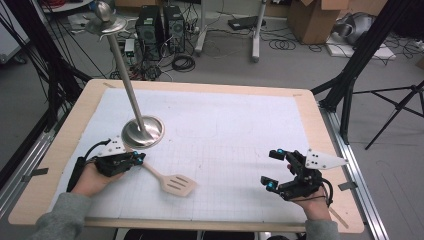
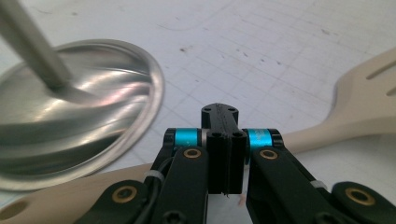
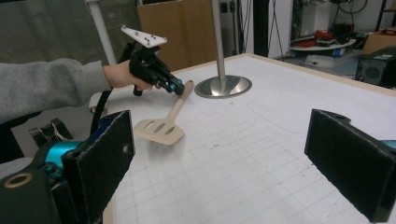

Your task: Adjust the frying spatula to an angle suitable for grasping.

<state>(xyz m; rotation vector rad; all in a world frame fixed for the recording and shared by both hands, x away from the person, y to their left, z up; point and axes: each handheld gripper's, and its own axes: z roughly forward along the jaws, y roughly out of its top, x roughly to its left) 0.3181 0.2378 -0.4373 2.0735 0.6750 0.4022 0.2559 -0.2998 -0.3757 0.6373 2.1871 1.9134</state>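
High view: unmarked wooden spatula (image 1: pixel 172 182)

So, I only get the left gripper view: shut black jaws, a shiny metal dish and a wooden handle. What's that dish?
Observer: It's the round base of a tall metal stand, whose pole leans up high above the table.
Operator: And the handle?
Observer: It belongs to a spatula whose slotted head rests on a white mat.
Operator: Is there a second gripper?
Observer: Yes, the right gripper is at the table's right side, jaws wide open, nothing between them.
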